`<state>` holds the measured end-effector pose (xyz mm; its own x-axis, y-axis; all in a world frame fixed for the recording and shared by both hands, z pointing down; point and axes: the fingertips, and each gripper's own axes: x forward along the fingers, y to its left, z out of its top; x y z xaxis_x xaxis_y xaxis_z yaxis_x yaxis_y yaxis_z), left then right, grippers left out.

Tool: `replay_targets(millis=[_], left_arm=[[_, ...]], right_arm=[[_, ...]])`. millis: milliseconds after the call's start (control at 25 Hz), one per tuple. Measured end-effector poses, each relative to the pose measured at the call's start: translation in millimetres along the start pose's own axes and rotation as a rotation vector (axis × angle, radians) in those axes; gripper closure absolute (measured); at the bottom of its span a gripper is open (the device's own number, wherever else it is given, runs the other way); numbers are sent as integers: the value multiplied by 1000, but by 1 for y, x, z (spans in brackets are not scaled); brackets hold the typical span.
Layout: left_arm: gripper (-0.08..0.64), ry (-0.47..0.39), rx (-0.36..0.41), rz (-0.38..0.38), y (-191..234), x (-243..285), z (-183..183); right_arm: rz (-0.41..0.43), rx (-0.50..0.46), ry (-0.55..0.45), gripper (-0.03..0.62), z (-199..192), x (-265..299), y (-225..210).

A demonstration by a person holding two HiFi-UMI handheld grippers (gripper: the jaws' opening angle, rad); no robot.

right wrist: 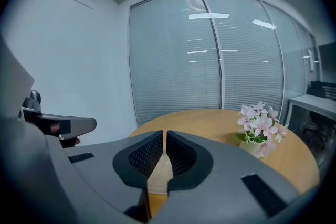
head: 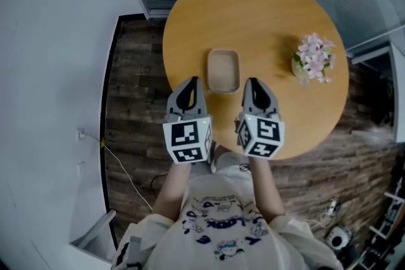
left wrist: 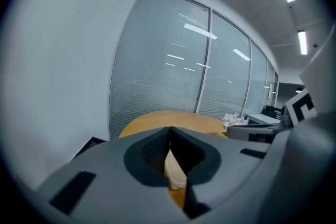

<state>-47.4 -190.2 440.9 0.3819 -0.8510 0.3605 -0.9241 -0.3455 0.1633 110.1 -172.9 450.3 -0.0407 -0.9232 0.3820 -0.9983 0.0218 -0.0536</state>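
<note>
- Beige tray [head: 223, 70], shallow, rounded at the corners and apparently empty, lies flat on a round wooden table [head: 253, 16], on the half nearest the person, with both hand-held grippers poised just short of it.
- The left gripper [head: 191, 81] hovers at the tray's near left corner. In the left gripper view its jaws [left wrist: 169, 131] are pressed tip to tip with nothing between them. The tray [left wrist: 175, 170] shows pale through the hollow below the tips, beyond the jaws rather than in them.
- The right gripper [head: 253, 81] hangs at the tray's near right corner, level with its partner. In the right gripper view its jaws [right wrist: 164, 136] are drawn in to a hairline slit and grip nothing, and the tray [right wrist: 156, 178] again shows beyond them.
- Neither gripper appears to touch the tray. It sits square to the person, untouched, and nothing lies in or on it as far as the head view shows.
- A small pot of pink flowers [head: 313, 60] stands well apart to the right, near the table's edge, and it is plain in the right gripper view [right wrist: 260, 126].
- A glass wall with closed blinds [right wrist: 210, 60] runs behind the table. A dark plank floor [head: 133, 104] lies below, with a pale cable [head: 123, 167] trailing across it.
</note>
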Motion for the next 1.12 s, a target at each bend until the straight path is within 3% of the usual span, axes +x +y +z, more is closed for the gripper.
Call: replay_targets(millis=[360, 1120], left_arm=[[555, 72, -27, 19, 9, 25, -24], [555, 242, -82, 23, 2, 86, -79]], right_arm=[[-14, -1, 80, 571, -26, 28, -12], [51, -22, 255, 569, -77, 87, -24]])
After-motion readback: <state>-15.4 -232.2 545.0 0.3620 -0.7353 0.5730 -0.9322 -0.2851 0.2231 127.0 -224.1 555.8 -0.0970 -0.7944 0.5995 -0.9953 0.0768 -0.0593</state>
